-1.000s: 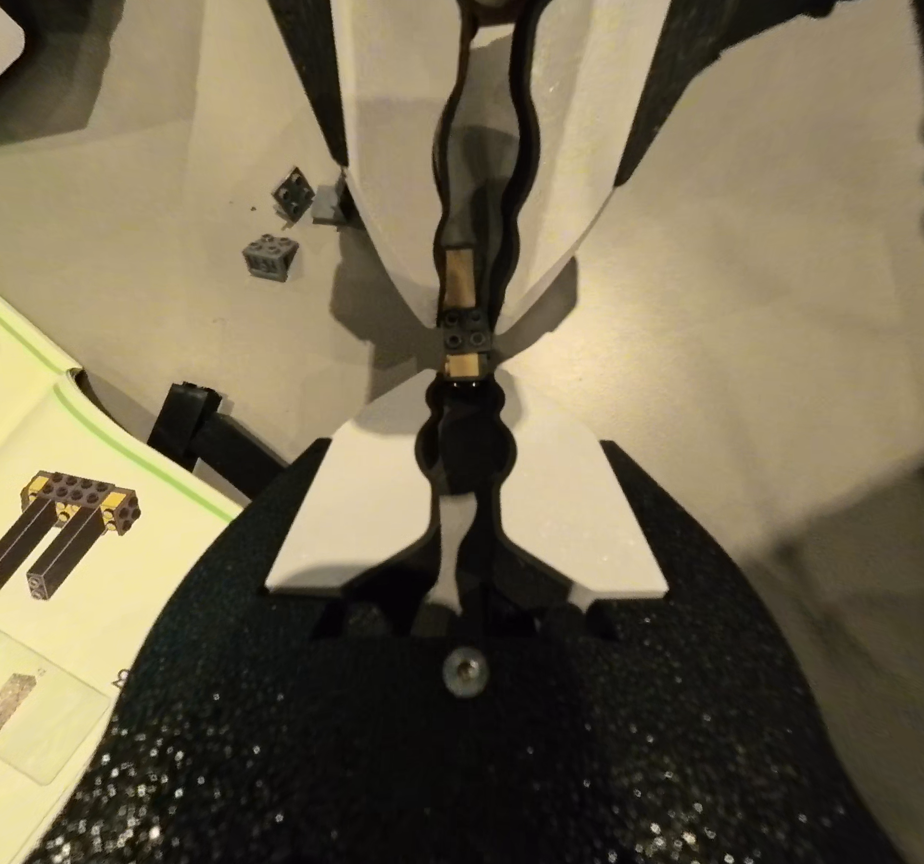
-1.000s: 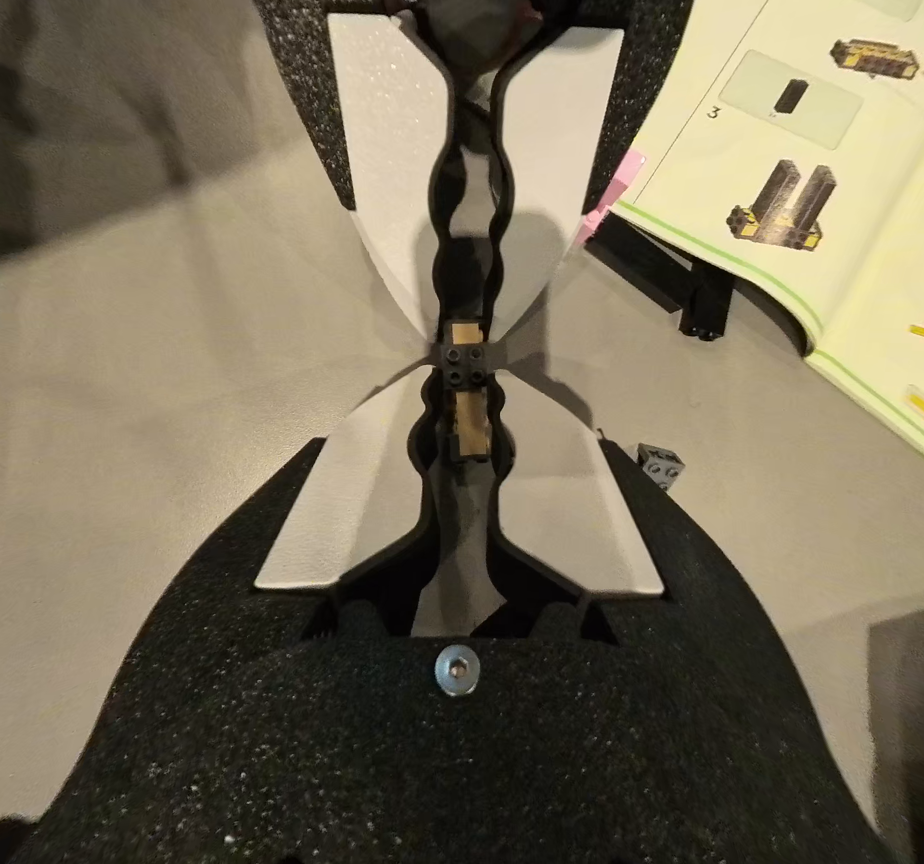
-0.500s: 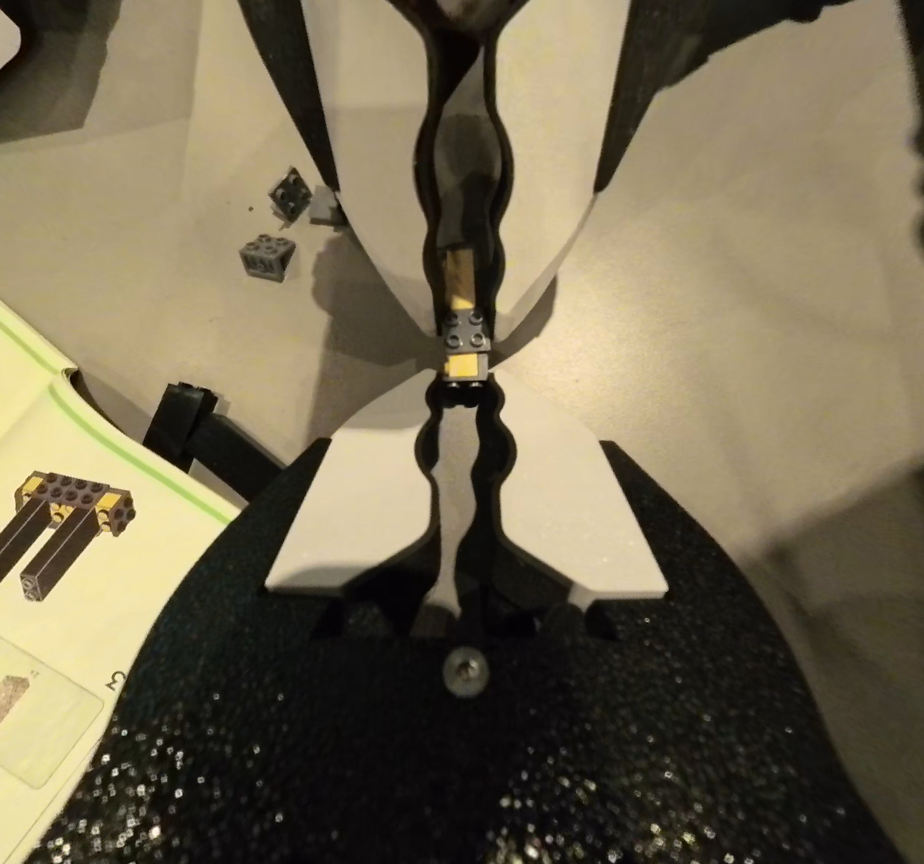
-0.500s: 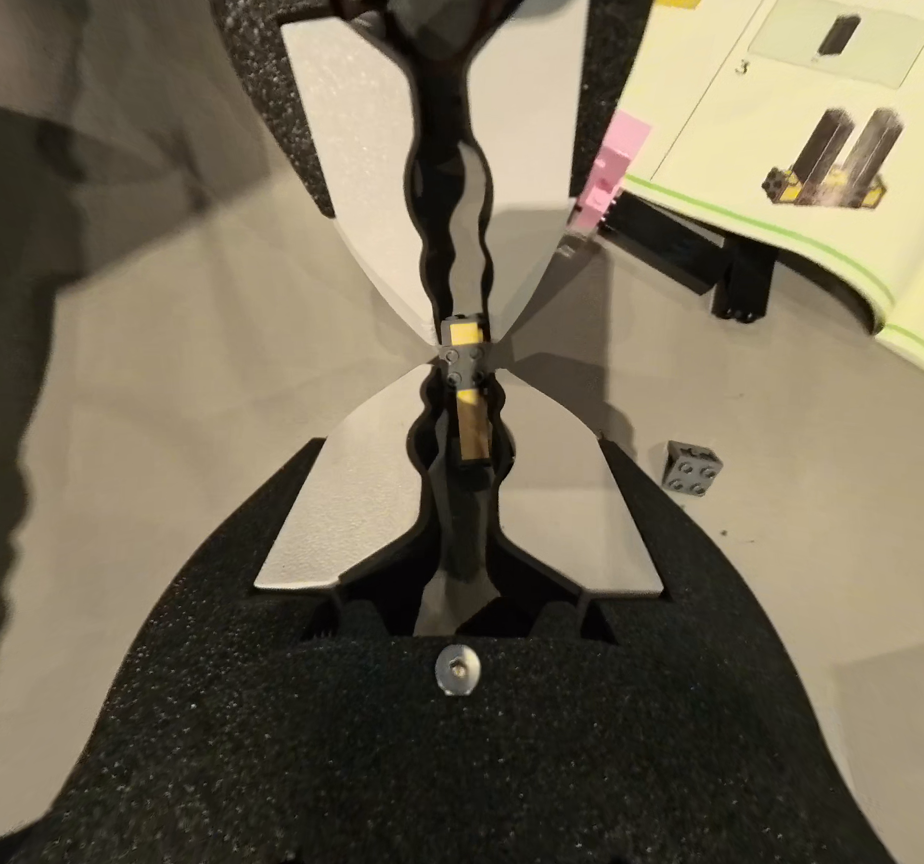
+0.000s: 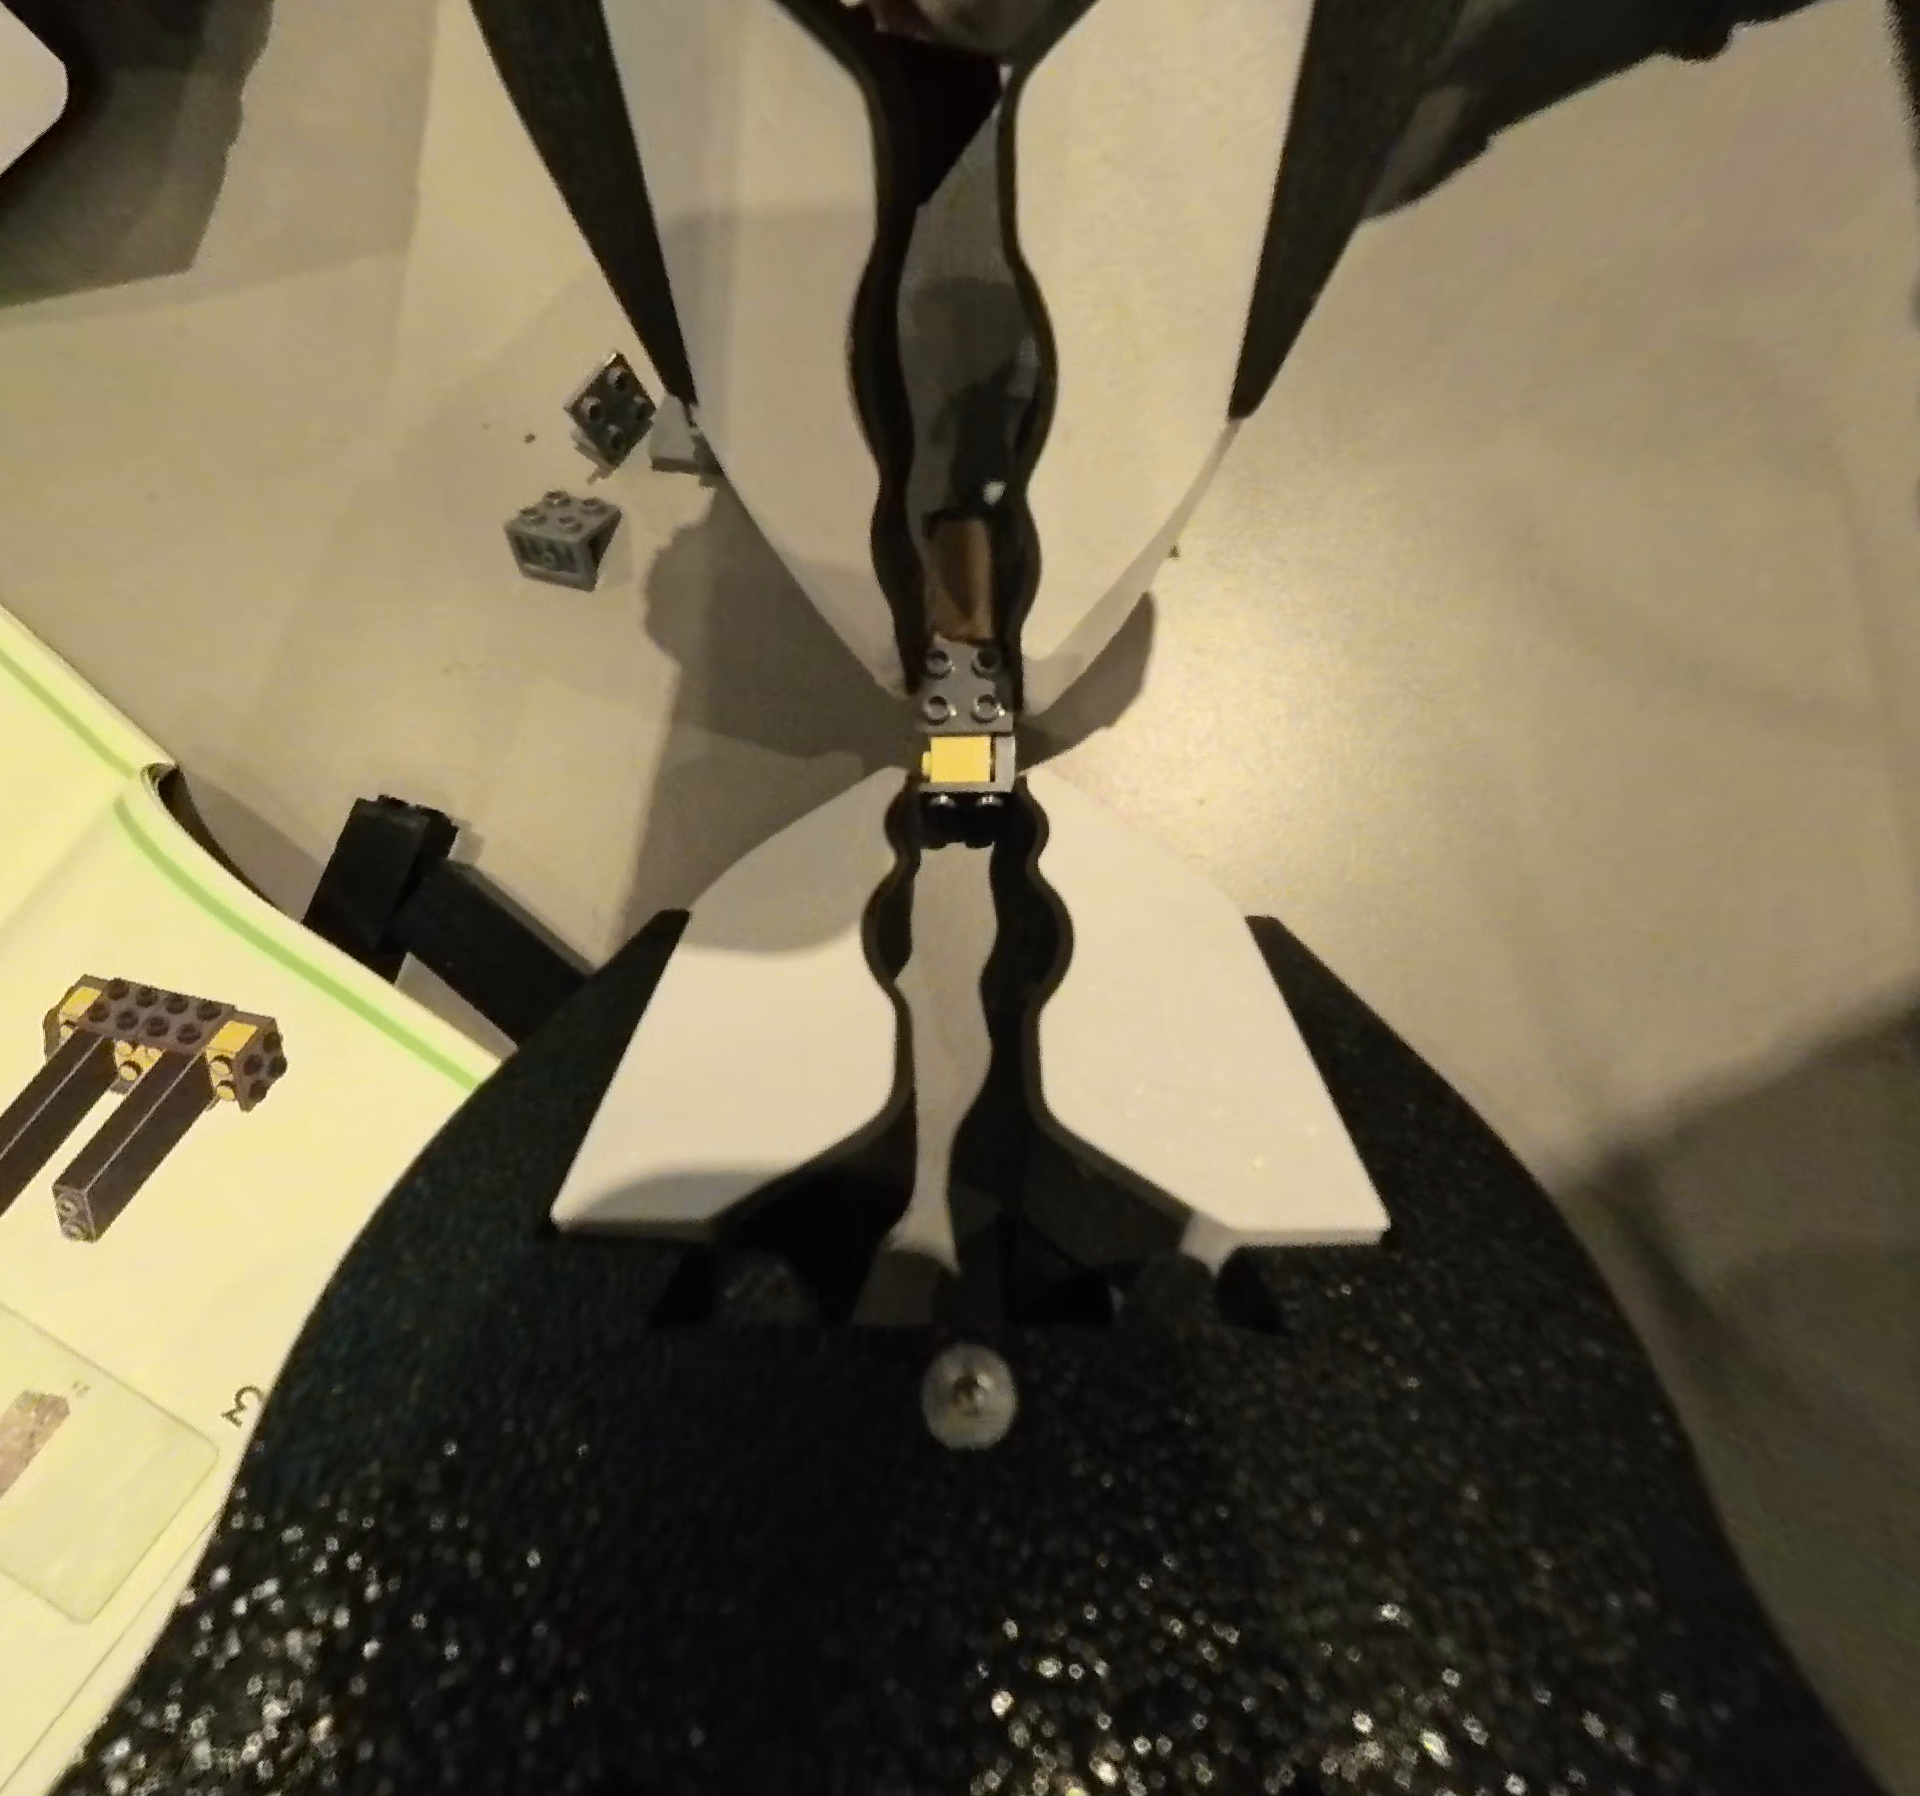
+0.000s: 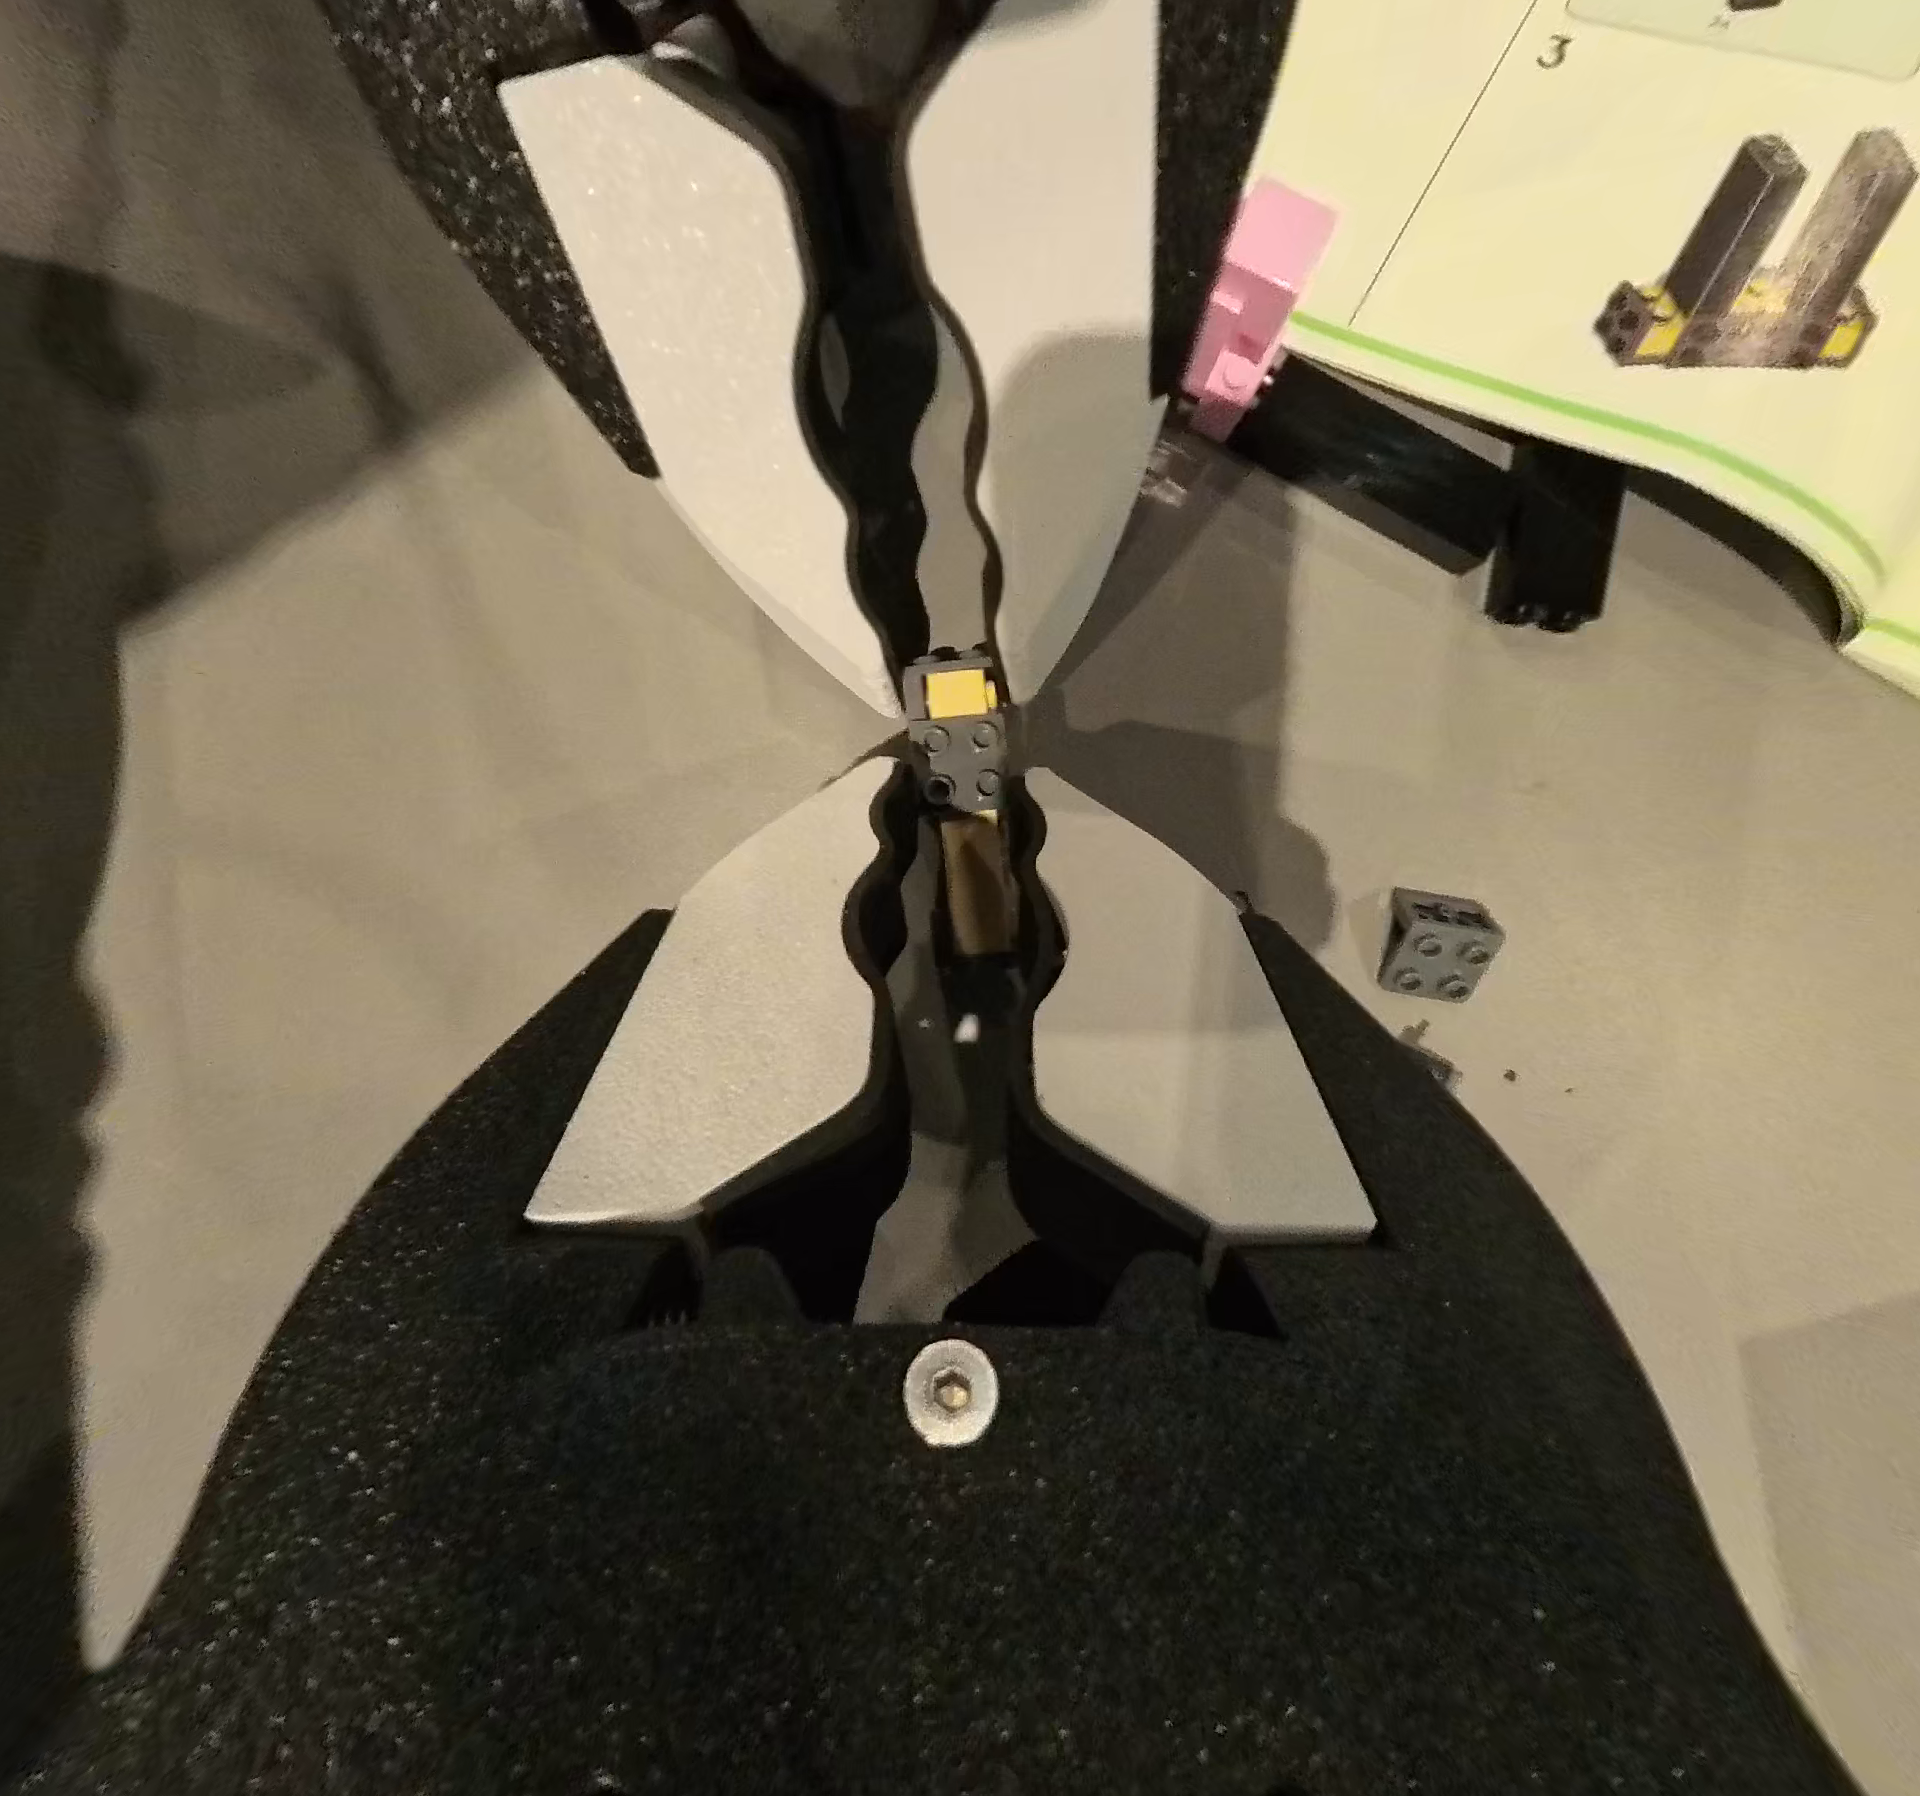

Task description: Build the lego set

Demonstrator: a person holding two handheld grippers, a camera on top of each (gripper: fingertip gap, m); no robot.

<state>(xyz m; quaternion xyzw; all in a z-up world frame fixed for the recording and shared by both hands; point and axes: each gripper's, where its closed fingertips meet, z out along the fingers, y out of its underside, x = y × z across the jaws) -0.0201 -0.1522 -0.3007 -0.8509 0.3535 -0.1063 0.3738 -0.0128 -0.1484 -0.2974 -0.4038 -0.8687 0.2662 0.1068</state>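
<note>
My two grippers meet tip to tip over the grey table. Between them is a small lego assembly (image 5: 961, 681): a dark grey four-stud plate, a yellow brick face and a black studded end. My left gripper (image 5: 961, 801) is shut on its black and yellow end. My right gripper (image 6: 961, 790) is shut on the other end, with a tan-yellow part lying back between its fingers. The assembly (image 6: 961, 754) is held off the table. The right gripper (image 5: 961, 676) comes in from the top of the left wrist view, and the left gripper (image 6: 951, 681) from the top of the right wrist view.
An open instruction booklet (image 5: 156, 1071) (image 6: 1662, 188) lies beside the grippers. Long black bricks (image 5: 395, 873) (image 6: 1382, 468) stick out from under its edge, next to a pink brick (image 6: 1262, 302). Loose grey four-stud bricks (image 5: 613, 406) (image 5: 561, 541) (image 6: 1439, 946) lie on the table. My two grippers' fingertips are within a few centimetres of each other.
Both grippers stay closed tip to tip on the assembly. The pair has shifted and tilted a little, so the grey studs and yellow face show more clearly. The booklet looks nearer in the right wrist view.
</note>
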